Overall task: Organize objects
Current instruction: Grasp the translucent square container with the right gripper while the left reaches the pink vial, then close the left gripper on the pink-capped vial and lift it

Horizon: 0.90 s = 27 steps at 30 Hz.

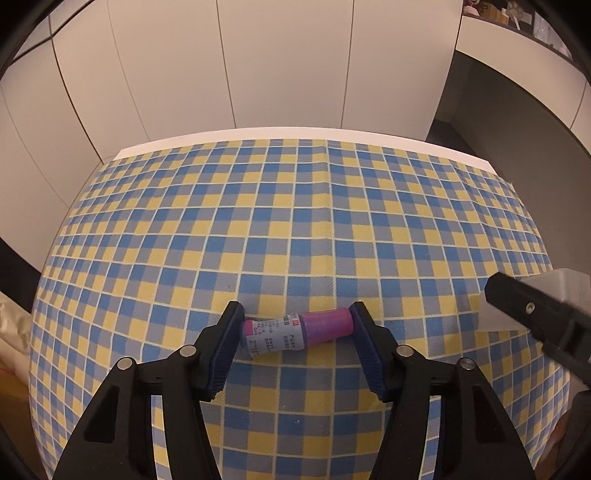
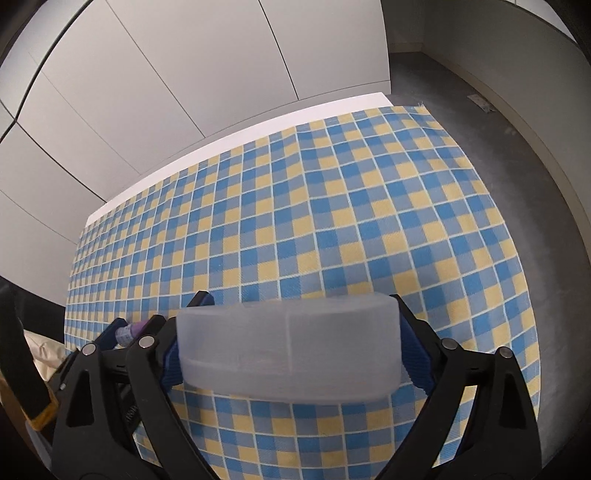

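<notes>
While your left gripper [image 1: 297, 325] pinched small bottle [image 1: 295, 329] end to end, round cap could've slipped; right gripper [image 2: 291, 345] clamped translucent box [image 2: 288, 349], smooth sides, might've twisted.

— Where was this taken?
— A home, by the look of it: ahead of my grippers a table [image 1: 258, 132] under a blue-and-yellow checked cloth [image 1: 295, 221], plain white cupboard doors [image 1: 221, 66] beyond it.
— Anything else?
— A cluttered shelf [image 1: 517, 18] up to my left gripper's right, grey floor [image 2: 480, 92] past my right one.
</notes>
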Motion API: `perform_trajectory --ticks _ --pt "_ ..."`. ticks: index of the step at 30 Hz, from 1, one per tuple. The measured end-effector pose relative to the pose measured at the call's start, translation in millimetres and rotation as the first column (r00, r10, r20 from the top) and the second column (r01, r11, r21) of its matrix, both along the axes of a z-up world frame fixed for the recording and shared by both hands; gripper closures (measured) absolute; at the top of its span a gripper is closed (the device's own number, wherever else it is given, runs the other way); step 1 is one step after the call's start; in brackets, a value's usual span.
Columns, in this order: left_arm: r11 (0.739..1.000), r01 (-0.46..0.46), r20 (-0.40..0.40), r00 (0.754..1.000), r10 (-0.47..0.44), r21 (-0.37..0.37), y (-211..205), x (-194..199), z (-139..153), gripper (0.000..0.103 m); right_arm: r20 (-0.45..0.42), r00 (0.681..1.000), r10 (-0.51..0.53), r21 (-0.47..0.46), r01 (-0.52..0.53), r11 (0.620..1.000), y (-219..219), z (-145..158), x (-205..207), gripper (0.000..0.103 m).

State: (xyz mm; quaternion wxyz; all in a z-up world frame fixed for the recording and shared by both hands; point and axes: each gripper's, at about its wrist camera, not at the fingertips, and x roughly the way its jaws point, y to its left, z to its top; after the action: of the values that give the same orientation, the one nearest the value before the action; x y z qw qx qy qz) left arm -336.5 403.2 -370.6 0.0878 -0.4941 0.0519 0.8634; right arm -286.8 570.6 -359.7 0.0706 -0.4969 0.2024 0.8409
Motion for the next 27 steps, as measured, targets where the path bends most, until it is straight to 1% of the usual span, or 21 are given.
perform_trajectory --ticks 1,2,4,5,6,9,10,11,12,13,14,16,20,27 --pt "1.000 -0.004 0.000 1.000 0.004 0.001 -1.9 0.3 -0.6 0.036 -0.001 1.000 0.007 0.011 -0.007 1.000 -1.6 -1.2 0.6 0.010" --pt "1.000 -0.010 0.001 1.000 0.010 0.002 -6.2 0.9 -1.4 0.033 0.001 1.000 0.021 0.028 -0.021 0.999 -3.8 -3.6 -0.1 0.010" --pt "1.000 -0.025 0.007 1.000 0.025 0.003 -13.3 0.7 -3.2 0.018 0.003 0.999 0.039 0.061 -0.039 0.997 -8.0 -7.1 -2.4 0.007" --pt "0.999 -0.036 0.014 0.999 0.036 0.005 -16.9 -0.8 -5.2 0.016 -0.007 0.999 0.048 0.084 -0.047 0.995 -12.7 -5.0 -1.0 0.005" --pt "0.999 -0.038 0.011 0.999 0.038 0.008 -19.3 -0.8 -5.4 0.014 0.002 0.999 0.052 0.111 -0.052 0.992 -15.6 -7.0 -3.1 0.005" --pt "1.000 -0.021 -0.005 1.000 0.021 0.005 -19.6 -0.7 -6.4 0.015 0.001 0.999 0.044 0.165 -0.043 0.985 -20.2 -8.8 -5.6 0.005" --pt "1.000 -0.018 -0.009 1.000 0.018 0.008 -23.1 0.8 -4.9 0.018 -0.005 0.999 0.041 0.172 -0.040 0.984 -19.6 -9.4 -6.2 0.008" --pt "1.000 -0.015 -0.019 1.000 0.015 0.009 -24.0 1.9 -3.9 0.021 -0.016 0.999 0.031 0.181 -0.028 0.983 -19.0 -8.5 -5.2 0.016" --pt "1.000 -0.009 -0.026 1.000 0.009 0.010 -24.1 2.6 -3.0 0.028 -0.025 0.999 0.026 0.184 -0.021 0.983 -18.7 -6.9 -3.3 0.017" --pt "1.000 0.000 -0.029 1.000 0.001 0.011 -26.5 4.2 -1.2 0.037 -0.030 0.999 0.017 0.180 -0.012 0.984 -16.5 -6.8 -2.6 0.017" --pt "1.000 0.012 -0.035 0.999 -0.012 0.012 -27.8 5.8 0.7 0.045 -0.036 0.999 0.015 0.171 -0.009 0.985 -14.5 -7.1 -2.1 0.018" --pt "1.000 0.025 -0.041 0.999 -0.025 0.002 -27.0 7.1 1.3 0.045 -0.041 0.999 0.003 0.171 0.005 0.985 -12.0 -6.8 0.1 0.018" --pt "1.000 0.021 -0.038 0.999 -0.020 0.006 -32.2 8.9 4.2 0.045 -0.041 0.999 -0.007 0.170 0.014 0.985 -12.8 -4.6 5.2 0.018" --pt "1.000 0.021 -0.040 0.999 -0.022 -0.008 -34.3 10.6 9.1 0.045 -0.055 0.998 0.023 0.216 -0.010 0.976 -23.6 4.2 5.3 0.018"
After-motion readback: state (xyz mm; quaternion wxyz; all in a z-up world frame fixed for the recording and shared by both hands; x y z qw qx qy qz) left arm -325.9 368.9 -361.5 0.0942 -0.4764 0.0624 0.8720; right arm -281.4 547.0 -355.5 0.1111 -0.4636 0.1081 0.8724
